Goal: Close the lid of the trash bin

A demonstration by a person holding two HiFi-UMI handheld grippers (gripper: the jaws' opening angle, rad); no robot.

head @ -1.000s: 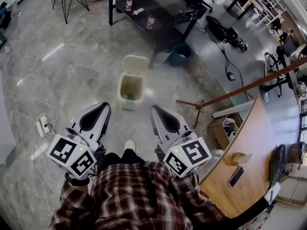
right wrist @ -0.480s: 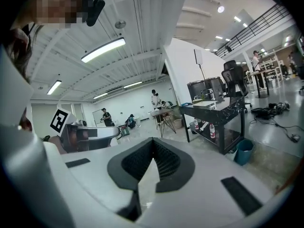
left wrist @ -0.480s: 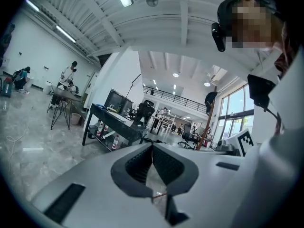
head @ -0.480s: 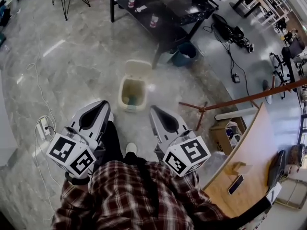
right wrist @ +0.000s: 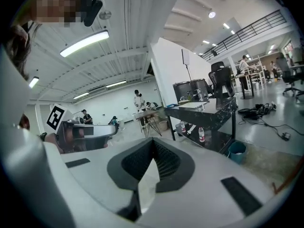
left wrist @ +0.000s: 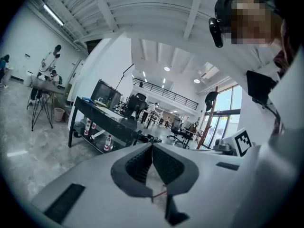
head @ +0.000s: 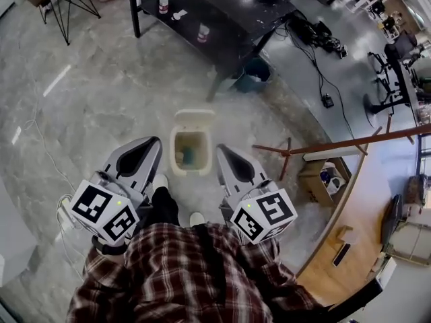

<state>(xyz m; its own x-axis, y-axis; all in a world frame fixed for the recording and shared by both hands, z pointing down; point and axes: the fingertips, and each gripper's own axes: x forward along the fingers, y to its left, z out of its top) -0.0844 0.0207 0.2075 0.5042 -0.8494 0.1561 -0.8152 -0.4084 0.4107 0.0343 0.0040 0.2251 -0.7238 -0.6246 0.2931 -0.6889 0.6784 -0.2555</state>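
Observation:
A cream trash bin (head: 190, 156) stands on the grey stone floor ahead of me, its lid (head: 194, 118) swung up and back, with something teal inside. My left gripper (head: 156, 140) is held at the bin's near left, jaws shut and empty. At the bin's near right my right gripper (head: 219, 147) is likewise shut with nothing in it. Both point forward at about waist height, apart from the bin. In the left gripper view the left gripper (left wrist: 152, 145) shows pads meeting at the tips; the right gripper (right wrist: 153, 140) looks the same in its own view. Neither gripper view shows the bin.
A black table (head: 222, 12) with bottles on its lower shelf stands beyond the bin, a teal bucket (head: 252, 75) beside its leg. A red-brown rail (head: 337, 142) and a wooden desk (head: 353, 247) lie to the right. A power strip with white cables (head: 66, 210) sits at left.
I have walked forward: the bin has come closer and now sits between the two gripper tips. Both grippers stay shut and held the same way.

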